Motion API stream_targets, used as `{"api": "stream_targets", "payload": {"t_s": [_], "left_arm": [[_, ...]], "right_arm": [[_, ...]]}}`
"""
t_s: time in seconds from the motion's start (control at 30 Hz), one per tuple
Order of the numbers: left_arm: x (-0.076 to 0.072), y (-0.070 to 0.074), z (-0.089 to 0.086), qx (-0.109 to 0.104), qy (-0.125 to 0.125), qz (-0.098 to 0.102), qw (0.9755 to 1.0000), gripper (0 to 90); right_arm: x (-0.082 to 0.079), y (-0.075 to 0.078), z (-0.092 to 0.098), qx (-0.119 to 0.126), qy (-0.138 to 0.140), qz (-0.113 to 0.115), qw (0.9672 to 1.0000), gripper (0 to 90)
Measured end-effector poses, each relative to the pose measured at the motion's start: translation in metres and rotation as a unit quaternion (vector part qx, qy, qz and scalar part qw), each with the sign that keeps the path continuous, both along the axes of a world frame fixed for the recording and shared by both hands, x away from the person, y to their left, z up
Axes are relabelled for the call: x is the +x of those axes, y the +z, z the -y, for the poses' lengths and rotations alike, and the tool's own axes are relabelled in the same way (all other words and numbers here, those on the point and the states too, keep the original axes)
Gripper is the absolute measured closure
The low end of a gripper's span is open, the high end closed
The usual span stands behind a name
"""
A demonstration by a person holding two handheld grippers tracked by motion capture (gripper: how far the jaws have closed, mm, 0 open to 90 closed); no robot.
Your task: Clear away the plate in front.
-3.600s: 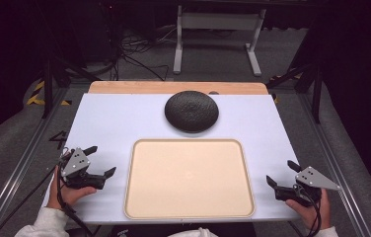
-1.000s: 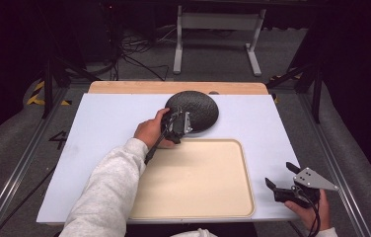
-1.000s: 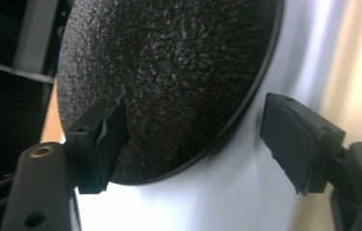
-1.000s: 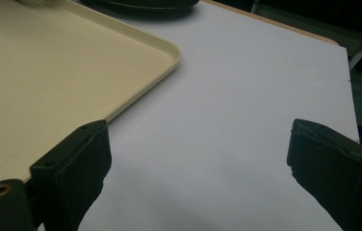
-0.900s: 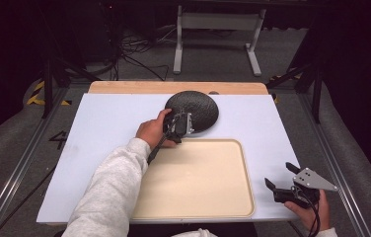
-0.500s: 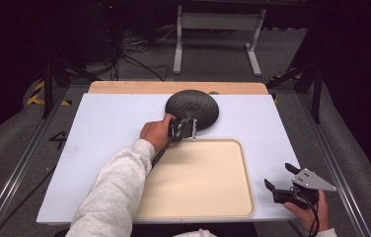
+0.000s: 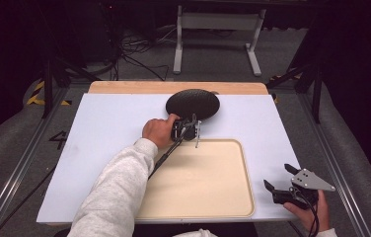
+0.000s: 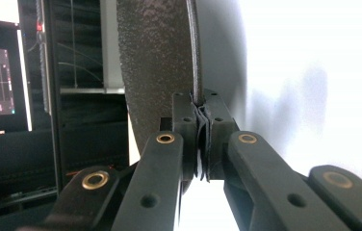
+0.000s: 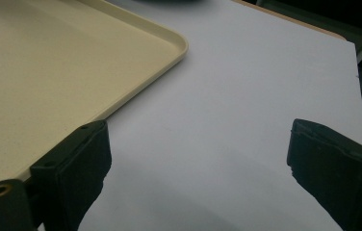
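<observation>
In the high view, the round black textured plate (image 7: 193, 103) lies at the upper middle of the frame on the white tabletop (image 7: 104, 133), just above the top edge of the cream rectangular plastic tray (image 7: 208, 182). The left tongs (image 7: 192, 129), held by a hand (image 7: 158, 132) in a pale grey sleeve (image 7: 114, 192), sit at the plate's lower rim. In the left gripper view the left tongs (image 8: 201, 139) have just been closing and now pinch the thin rim of the plate (image 8: 155, 62) between their pads, the plate's edge running up the middle of the frame. The right tongs (image 7: 281, 185) rest at the lower right of the high view, beside the tray's right edge, spread wide with nothing between them; the right gripper view shows bare tabletop (image 9: 227, 125) between them and the tray's corner (image 9: 169, 53) at the upper left.
</observation>
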State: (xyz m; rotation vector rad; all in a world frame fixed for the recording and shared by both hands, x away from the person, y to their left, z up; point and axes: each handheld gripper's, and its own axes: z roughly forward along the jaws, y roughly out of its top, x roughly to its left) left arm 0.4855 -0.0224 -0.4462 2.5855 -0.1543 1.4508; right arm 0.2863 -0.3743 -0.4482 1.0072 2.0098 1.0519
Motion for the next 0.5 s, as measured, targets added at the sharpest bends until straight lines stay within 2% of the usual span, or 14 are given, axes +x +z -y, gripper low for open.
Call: {"api": "stream_targets", "payload": {"t_s": [0.1, 0.2, 0.27, 0.37, 0.5], "left_arm": [[-0.004, -0.001, 0.001, 0.014, -0.001, 0.014, 0.9998, 86.5], [-0.006, -0.001, -0.001, 0.008, -0.002, 0.017, 0.9998, 85.9], [-0.009, 0.005, -0.006, 0.001, -0.002, 0.022, 0.9998, 85.0], [-0.012, 0.008, -0.009, 0.010, 0.002, 0.029, 0.9995, 84.2], [-0.018, 0.013, -0.016, 0.010, -0.002, 0.028, 0.9996, 84.0]], "right_arm": [[-0.001, 0.001, 0.001, 0.000, -0.002, 0.002, 1.0000, 8.9], [-0.001, 0.001, 0.000, -0.002, -0.001, 0.003, 1.0000, 8.9], [-0.002, 0.001, 0.001, 0.000, -0.003, 0.001, 1.0000, 8.9], [-0.002, 0.002, 0.001, 0.004, -0.004, 0.006, 1.0000, 9.1], [-0.003, 0.003, 0.000, 0.005, 0.000, 0.012, 0.9999, 9.1]]}}
